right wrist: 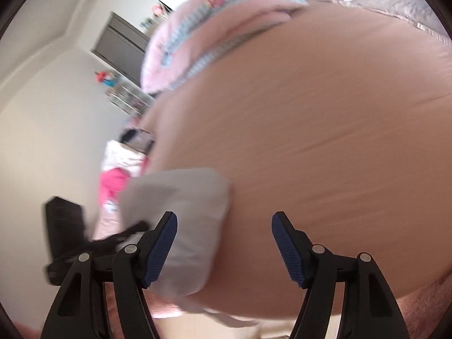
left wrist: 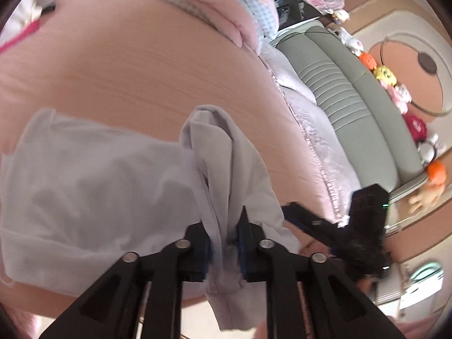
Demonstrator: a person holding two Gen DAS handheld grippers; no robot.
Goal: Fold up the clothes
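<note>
A pale grey garment [left wrist: 93, 175] lies spread on the pink bed sheet [left wrist: 127, 70]. My left gripper [left wrist: 224, 245] is shut on a bunched edge of it, which rises as a lifted ridge between the blue pads. In the right wrist view the same grey garment [right wrist: 183, 214] lies at the lower left on the sheet [right wrist: 325, 141]. My right gripper [right wrist: 224, 250] stands open, its left pad over the cloth's edge and nothing between its fingers. The right gripper's black body [left wrist: 347, 226] shows at the lower right of the left wrist view.
A pink pillow with blue gingham trim [left wrist: 226, 5] lies at the head of the bed. A quilted silver-lilac duvet [left wrist: 319, 130] runs along the bed's right side. A padded green headboard [left wrist: 353, 99] carries several plush toys. Pink and white clothes [right wrist: 115, 175] lie at the bed's left edge.
</note>
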